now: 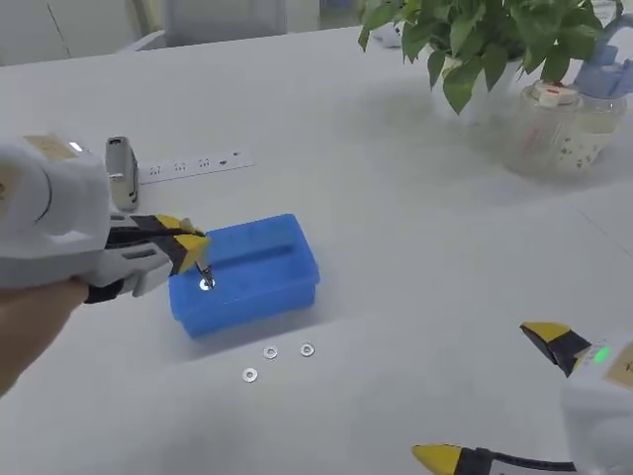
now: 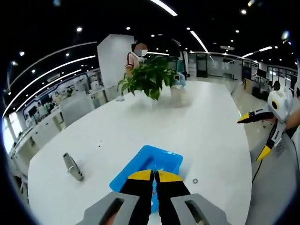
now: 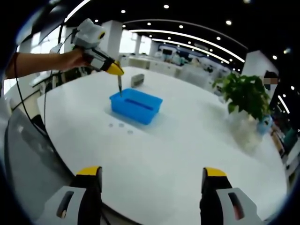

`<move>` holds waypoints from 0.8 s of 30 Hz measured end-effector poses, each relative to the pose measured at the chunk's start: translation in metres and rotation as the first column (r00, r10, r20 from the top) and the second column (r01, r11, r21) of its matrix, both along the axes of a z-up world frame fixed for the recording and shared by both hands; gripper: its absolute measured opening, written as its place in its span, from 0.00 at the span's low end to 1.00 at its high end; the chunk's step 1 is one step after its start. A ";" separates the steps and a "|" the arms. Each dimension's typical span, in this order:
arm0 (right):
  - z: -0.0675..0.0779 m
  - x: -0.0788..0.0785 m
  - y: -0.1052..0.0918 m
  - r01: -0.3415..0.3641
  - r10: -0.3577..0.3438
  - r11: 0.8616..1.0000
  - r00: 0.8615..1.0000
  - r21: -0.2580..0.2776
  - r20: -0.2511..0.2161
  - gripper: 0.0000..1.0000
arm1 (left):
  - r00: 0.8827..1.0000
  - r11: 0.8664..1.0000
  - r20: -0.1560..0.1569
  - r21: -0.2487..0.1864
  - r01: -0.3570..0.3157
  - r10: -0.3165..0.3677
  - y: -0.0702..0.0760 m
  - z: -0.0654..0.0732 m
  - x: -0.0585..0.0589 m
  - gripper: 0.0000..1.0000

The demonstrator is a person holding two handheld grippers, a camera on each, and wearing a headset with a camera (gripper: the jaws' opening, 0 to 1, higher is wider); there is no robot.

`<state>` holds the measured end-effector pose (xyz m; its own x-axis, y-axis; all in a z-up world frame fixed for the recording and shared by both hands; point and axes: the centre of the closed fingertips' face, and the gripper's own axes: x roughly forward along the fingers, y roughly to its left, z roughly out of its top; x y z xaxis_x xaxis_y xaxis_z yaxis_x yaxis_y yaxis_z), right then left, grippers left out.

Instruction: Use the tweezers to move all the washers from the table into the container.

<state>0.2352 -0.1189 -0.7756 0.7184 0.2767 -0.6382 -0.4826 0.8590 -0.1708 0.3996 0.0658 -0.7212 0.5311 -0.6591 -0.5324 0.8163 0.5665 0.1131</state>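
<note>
The left gripper (image 1: 195,245) hangs over the near left corner of an open blue rectangular plastic container (image 1: 259,259), its yellow-tipped black jaws pressed together on a pair of slim metal tweezers (image 1: 203,269) that point straight down. At the tweezers' tip, just above the container's left end, sits a small shiny ring (image 1: 206,285) that looks like a washer, though it is too small to be sure how it is gripped. Three more small silver metal washers (image 1: 270,352) lie on the white table (image 1: 415,257) just in front of the container: two side by side and a third a little nearer and to the left. None of them touch, and the container's near wall stands between them and its inside. The right gripper (image 3: 152,172) hovers low at the near right edge of the table, well apart from the container, its jaws spread wide with nothing between them. Behind the container, apart from it, a small upright grey metal object (image 1: 119,170) stands beside a flat white power strip (image 1: 193,165). Far off at the table's right end are a leafy green potted plant (image 1: 495,35) and a clear glass jar with a pale lid (image 1: 559,129). In the left gripper view, a person (image 2: 133,58) stands behind the plant.
</note>
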 end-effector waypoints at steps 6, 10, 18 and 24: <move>-0.001 0.000 -0.001 0.003 -0.003 1.000 1.000 -0.002 -0.007 0.85 | 1.000 1.000 -0.014 0.008 0.001 -0.001 -0.005 -0.015 0.005 0.00; -0.002 0.000 0.000 -0.001 0.001 1.000 1.000 -0.005 -0.012 0.85 | 0.999 1.000 -0.035 0.022 -0.003 0.003 -0.006 -0.029 0.007 0.00; -0.004 -0.001 -0.001 0.000 0.000 1.000 1.000 -0.005 -0.019 0.84 | 0.996 0.999 -0.079 0.018 -0.030 0.032 -0.002 -0.047 0.008 0.00; -0.005 -0.001 -0.001 -0.002 0.001 1.000 1.000 -0.007 -0.021 0.84 | 0.996 0.999 -0.080 0.029 -0.028 0.030 -0.001 -0.052 0.007 0.00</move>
<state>0.2342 -0.1199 -0.7805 0.7044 0.2733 -0.6551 -0.4874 0.8571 -0.1665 0.4069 0.0646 -0.7735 0.5048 -0.6281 -0.5922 0.8065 0.5878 0.0640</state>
